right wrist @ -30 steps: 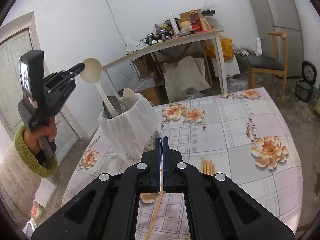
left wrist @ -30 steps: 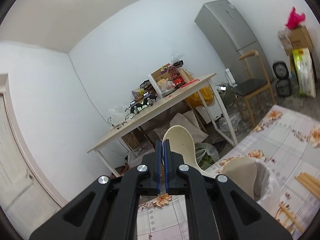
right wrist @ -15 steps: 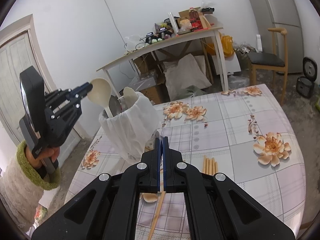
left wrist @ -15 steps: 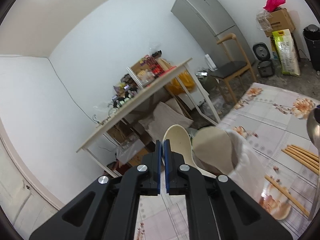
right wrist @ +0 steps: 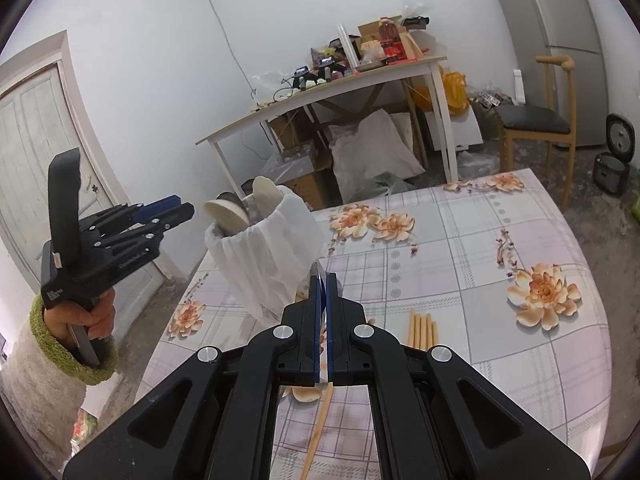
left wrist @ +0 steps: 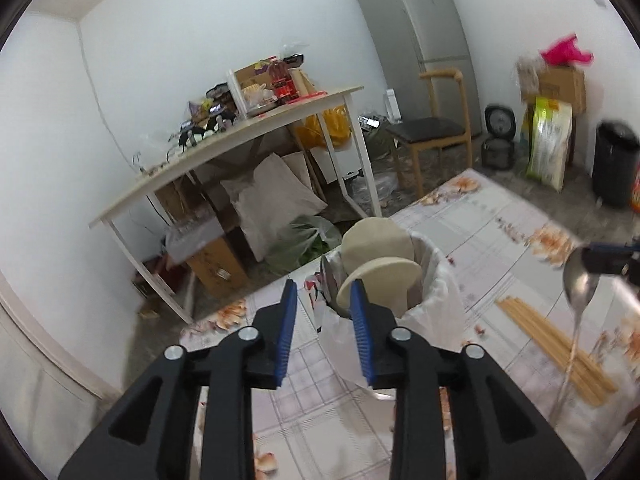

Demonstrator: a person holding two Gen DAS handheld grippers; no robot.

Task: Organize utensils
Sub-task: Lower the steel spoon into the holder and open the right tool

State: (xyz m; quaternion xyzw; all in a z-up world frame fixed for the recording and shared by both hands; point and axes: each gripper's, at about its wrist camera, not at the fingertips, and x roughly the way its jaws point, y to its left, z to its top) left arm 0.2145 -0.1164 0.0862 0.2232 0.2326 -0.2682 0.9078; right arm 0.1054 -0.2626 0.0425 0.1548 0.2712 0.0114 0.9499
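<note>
The left gripper (left wrist: pixel 323 304) hangs with its blue-padded jaws spread apart and nothing between them, just short of the utensil holder (left wrist: pixel 432 312), a cup lined with a white bag that sits dead ahead at twelve o'clock in its view. Two cream spoons stand in the holder: one bowl (left wrist: pixel 378 278) lies tilted almost touching the right pad, the other (left wrist: pixel 376 240) rises behind it, and a metal utensil (left wrist: pixel 326 276) shows at the holder's left rim. In the right wrist view the right gripper (right wrist: pixel 323 280) has its jaws pinched tight on a metal spoon (left wrist: pixel 578 280); the left view shows that spoon at three o'clock, held by its bowl with the handle hanging down over the table. From the right gripper the holder (right wrist: pixel 272 256) stands at about eleven o'clock, near the table's far-left edge. A bundle of wooden chopsticks (left wrist: pixel 552 352) lies flat on the flowered tablecloth (right wrist: pixel 500 280), to the right of the holder. Beyond the table stand a cluttered white desk (left wrist: pixel 240 148), a wooden chair (left wrist: pixel 436 128), a grey refrigerator (left wrist: pixel 420 36) and a rice cooker (left wrist: pixel 498 148) on the floor.
</note>
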